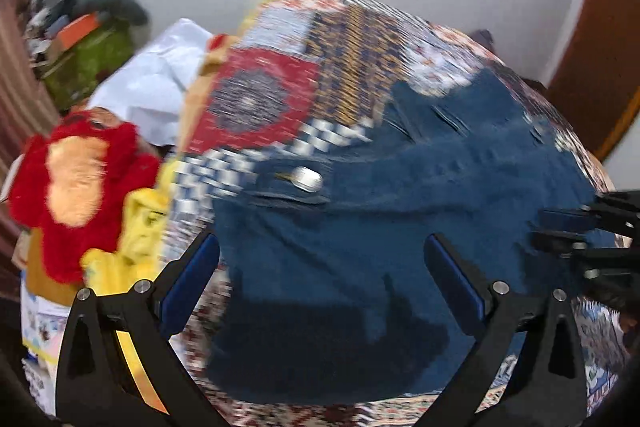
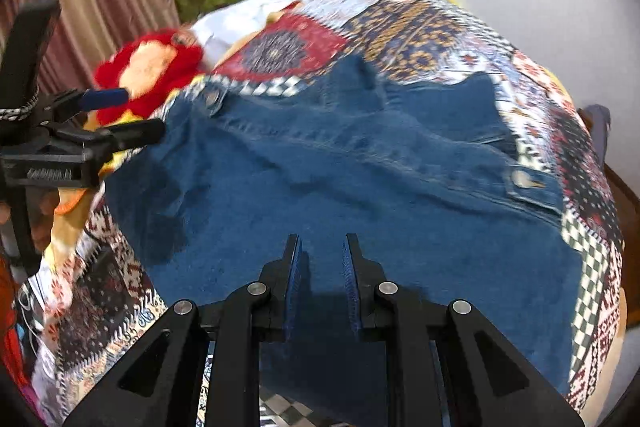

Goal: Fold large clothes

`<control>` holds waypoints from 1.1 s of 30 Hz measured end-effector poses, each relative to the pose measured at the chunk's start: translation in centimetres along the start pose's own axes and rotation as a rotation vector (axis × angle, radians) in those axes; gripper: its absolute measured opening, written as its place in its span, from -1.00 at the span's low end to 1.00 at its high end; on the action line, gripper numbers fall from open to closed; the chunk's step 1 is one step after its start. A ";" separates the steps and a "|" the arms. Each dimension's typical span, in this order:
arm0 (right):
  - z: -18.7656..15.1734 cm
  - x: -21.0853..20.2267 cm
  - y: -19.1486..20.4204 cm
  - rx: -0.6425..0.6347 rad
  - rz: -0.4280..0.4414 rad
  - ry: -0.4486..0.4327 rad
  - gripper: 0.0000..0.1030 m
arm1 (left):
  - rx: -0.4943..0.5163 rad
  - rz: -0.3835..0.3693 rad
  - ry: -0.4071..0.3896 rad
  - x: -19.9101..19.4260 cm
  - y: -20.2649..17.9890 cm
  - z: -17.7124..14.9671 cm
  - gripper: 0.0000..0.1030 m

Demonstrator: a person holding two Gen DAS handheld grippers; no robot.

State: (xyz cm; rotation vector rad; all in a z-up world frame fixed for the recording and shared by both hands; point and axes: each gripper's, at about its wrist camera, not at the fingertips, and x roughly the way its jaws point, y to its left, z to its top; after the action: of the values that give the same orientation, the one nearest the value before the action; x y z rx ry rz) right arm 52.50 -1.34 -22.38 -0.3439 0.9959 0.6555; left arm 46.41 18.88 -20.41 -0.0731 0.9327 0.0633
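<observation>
Both grippers over denim jacket [image 2: 360,163], left gripper [image 1: 320,251] wide, right gripper [image 2: 322,251] narrowed

Matt blue denim garment [image 2: 360,163], metal snaps [image 1: 307,179]

denim garment [image 2: 340,163] spread on the patchwork bedcover [image 2: 440,31]

the right gripper [image 2: 322,247] hangs over the near part of the denim, its fingers slightly apart with nothing between them. the left gripper [image 2: 132,115] is at the left edge, fingers apart, beside a red plush toy [image 2: 148,67]. a metal button [image 2: 520,178] shows at right.
</observation>
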 end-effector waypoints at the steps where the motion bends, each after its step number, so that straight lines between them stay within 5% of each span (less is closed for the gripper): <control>1: -0.2 0.7 0.4 -0.017 -0.016 0.014 -0.69 | 0.012 -0.003 0.010 0.5 -0.6 -0.3 1.00; 8: -2.3 1.5 -2.0 -0.014 -0.011 0.035 -0.69 | 0.104 0.049 0.148 5.6 -2.2 -4.6 1.00; 11: -3.4 1.2 -3.8 -0.018 -0.073 0.059 -0.69 | 0.056 0.021 0.144 5.2 -0.6 -5.4 1.00; 15: -5.3 0.3 -5.9 -0.005 -0.087 0.055 -0.69 | 0.078 0.108 0.142 4.9 0.4 -6.6 1.00; 19: -7.0 -0.6 -7.5 0.009 -0.145 0.046 -0.69 | 0.040 0.097 0.146 4.3 1.6 -7.6 1.00; 24: -8.7 -2.0 -8.7 0.018 -0.120 0.009 -0.69 | 0.018 0.131 0.133 3.5 2.2 -8.0 1.00; 26: -9.0 -2.2 -8.5 -0.004 -0.227 0.022 -0.67 | -0.002 0.152 0.135 3.2 2.8 -8.2 1.00; 27: -9.2 -2.4 -8.6 -0.019 -0.255 0.024 -0.54 | -0.011 0.182 0.136 3.0 3.2 -8.4 1.00; 28: -9.4 -2.6 -8.9 -0.023 -0.278 0.019 -0.05 | -0.016 0.210 0.139 2.9 3.7 -8.6 1.00; 29: -9.7 -2.9 -9.4 -0.013 -0.348 0.009 0.66 | -0.024 0.213 0.143 2.8 4.1 -8.7 1.00; 30: -10.0 -3.2 -10.0 0.001 -0.409 0.004 0.96 | -0.049 0.196 0.151 2.6 4.9 -9.1 1.00; 33: -11.1 -4.4 -12.3 0.096 -0.387 0.001 0.99 | -0.102 0.202 0.164 2.1 6.4 -9.6 1.00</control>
State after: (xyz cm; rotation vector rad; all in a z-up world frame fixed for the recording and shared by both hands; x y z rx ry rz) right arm 51.53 -18.30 -24.59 -0.4377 0.9252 0.2567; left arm 39.47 24.48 -28.00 -0.0793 1.0988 0.2956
